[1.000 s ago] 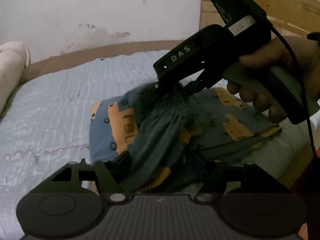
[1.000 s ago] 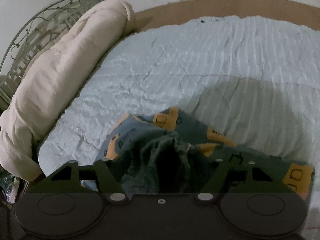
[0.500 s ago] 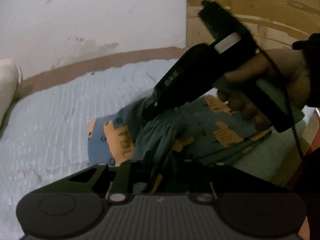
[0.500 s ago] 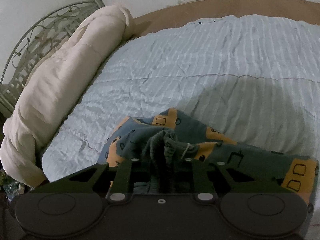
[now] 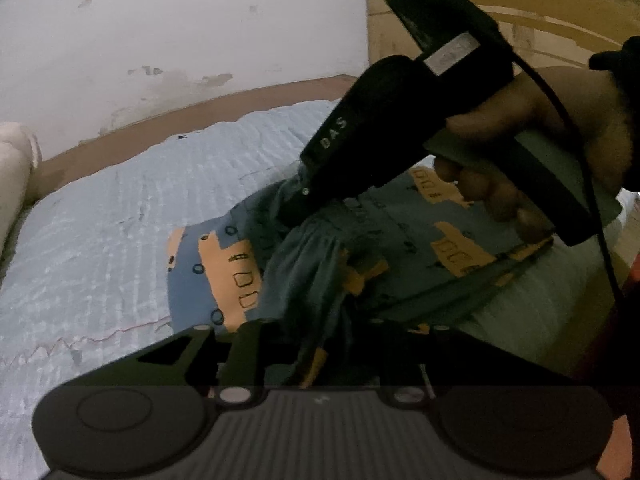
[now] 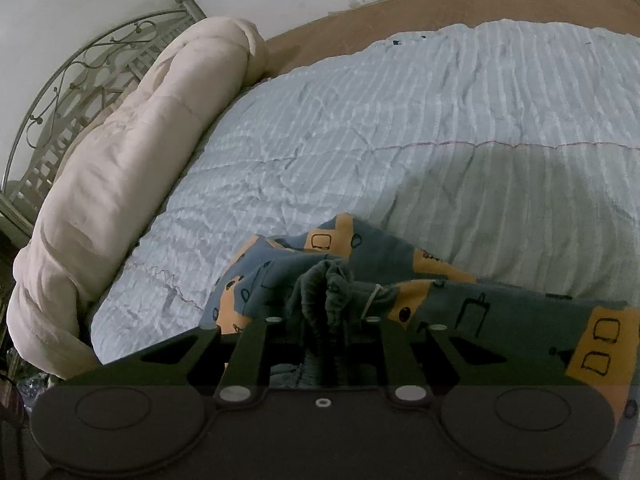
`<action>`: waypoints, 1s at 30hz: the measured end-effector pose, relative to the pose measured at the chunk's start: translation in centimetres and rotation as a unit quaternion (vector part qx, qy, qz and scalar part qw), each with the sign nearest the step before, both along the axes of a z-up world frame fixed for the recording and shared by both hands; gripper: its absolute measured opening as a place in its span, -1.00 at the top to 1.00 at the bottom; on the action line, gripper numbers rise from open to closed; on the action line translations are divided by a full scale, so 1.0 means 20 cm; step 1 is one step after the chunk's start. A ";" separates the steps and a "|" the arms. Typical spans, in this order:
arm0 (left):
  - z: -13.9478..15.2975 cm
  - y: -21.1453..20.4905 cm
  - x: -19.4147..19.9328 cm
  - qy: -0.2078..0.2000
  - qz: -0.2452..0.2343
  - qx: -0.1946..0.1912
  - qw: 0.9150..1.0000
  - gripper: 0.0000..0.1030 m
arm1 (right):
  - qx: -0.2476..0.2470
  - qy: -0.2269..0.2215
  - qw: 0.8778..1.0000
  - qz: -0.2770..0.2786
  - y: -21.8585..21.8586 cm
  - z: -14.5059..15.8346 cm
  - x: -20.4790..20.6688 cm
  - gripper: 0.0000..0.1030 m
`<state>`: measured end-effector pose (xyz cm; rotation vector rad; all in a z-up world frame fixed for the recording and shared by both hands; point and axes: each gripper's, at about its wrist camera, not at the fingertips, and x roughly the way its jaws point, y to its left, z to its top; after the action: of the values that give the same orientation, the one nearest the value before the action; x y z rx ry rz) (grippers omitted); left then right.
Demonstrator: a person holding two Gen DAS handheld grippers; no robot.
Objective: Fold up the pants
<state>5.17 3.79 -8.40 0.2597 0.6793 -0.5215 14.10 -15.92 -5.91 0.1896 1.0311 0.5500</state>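
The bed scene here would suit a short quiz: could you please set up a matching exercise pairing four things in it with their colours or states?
Things:
1. pants
2. rolled comforter
3. bedspread
4. right gripper

Descriptions:
A. cream, bundled along the metal headboard
B. shut on bunched waistband fabric
C. pale blue, ribbed, spread flat
D. blue-grey with orange bus prints

Pairs: 1-D, 2-A, 3-C, 4-B

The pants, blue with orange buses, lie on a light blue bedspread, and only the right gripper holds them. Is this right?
Not only the right gripper: the left wrist view shows the left gripper also shut on the pants. The pattern and the bedspread are as stated.
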 end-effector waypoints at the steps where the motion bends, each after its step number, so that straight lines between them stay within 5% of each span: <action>1: 0.00 0.00 0.00 0.000 -0.002 0.002 1.000 0.57 | 0.000 0.000 1.000 0.000 0.00 0.00 0.00 0.68; 9: 0.01 0.03 0.04 0.015 0.007 -0.019 1.000 0.92 | 0.004 -0.003 1.000 -0.003 0.00 0.00 -0.01 0.70; 30: 0.13 0.01 0.03 0.007 0.006 -0.053 0.999 0.93 | 0.036 -0.036 0.999 -0.015 -0.06 0.14 -0.04 0.74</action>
<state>5.78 3.90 -5.84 0.1518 0.6648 -0.5462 13.26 -17.05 -3.08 0.2470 0.9376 0.5639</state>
